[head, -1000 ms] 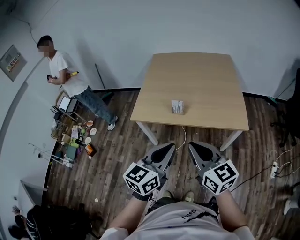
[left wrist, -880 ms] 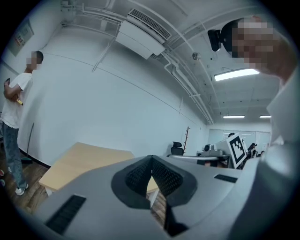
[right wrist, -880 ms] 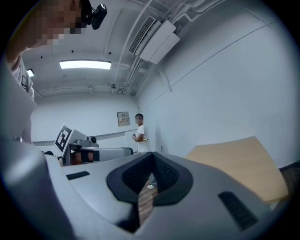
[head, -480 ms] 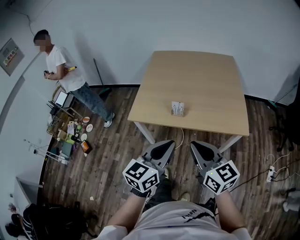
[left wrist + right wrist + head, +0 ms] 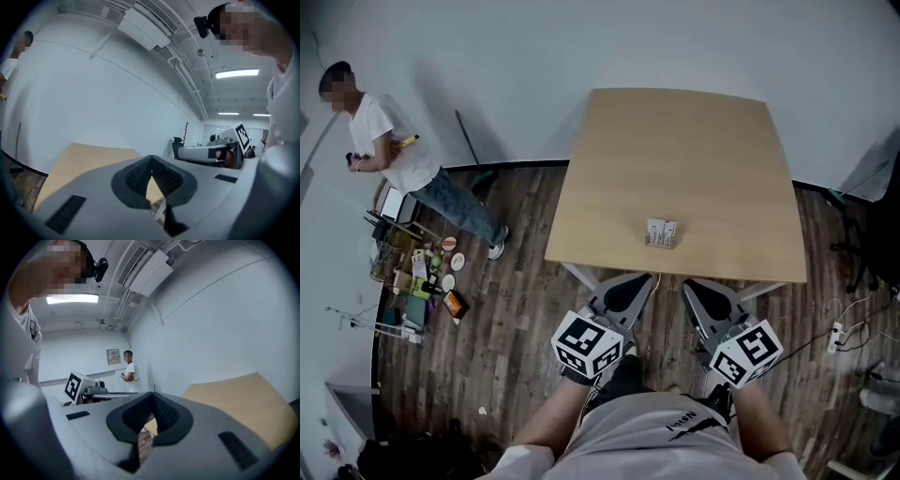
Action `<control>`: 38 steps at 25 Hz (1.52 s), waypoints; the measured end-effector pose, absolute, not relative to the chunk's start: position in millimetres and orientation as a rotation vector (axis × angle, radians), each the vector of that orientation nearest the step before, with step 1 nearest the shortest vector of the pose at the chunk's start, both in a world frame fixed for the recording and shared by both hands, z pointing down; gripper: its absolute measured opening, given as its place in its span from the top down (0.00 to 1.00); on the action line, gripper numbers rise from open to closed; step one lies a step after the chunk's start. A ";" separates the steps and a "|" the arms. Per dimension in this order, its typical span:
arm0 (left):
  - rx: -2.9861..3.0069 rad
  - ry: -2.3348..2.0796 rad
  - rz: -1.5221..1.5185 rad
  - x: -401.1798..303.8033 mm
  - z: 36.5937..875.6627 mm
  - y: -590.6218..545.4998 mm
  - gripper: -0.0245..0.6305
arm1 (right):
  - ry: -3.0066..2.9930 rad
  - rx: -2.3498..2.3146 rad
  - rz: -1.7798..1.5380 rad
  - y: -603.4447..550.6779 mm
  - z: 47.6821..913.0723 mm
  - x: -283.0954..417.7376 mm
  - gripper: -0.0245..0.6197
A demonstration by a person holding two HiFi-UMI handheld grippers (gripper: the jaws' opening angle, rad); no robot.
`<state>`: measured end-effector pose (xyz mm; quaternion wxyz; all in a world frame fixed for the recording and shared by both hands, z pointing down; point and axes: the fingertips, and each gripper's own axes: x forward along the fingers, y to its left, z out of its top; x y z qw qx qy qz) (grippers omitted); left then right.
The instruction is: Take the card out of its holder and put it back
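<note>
- You have stepped up to the table (image 5: 675,141). Its near edge was well ahead of both grippers a second ago and now sits just past their tips.
- So the approach looks nearly done, and the card work itself has not begun.
- Your left gripper (image 5: 623,289) has its jaws pressed together on nothing. Your right gripper (image 5: 709,292) is likewise closed and empty.
- The card holder (image 5: 661,232) stands on the table ahead of the two grippers and between them, near but untouched.
- The card is too small to tell apart from the holder.
</note>
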<state>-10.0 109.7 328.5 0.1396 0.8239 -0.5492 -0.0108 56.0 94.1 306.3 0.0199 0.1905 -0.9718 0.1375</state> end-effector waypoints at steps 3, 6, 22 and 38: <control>2.399 -1.531 0.011 -40.3 346.5 80.5 0.94 | -2.989 0.653 0.437 68.9 315.4 26.7 0.94; 2.424 -1.471 0.057 -59.6 366.3 53.3 0.94 | -2.971 0.711 0.455 47.1 323.0 8.0 0.94; 2.409 -1.369 0.212 -86.6 482.5 -48.4 0.94 | -2.921 0.579 0.530 -47.1 384.0 -15.9 0.94; 2.446 -1.142 0.363 -87.9 597.1 -94.5 0.78 | -2.837 0.455 0.654 -87.3 454.1 -25.2 0.94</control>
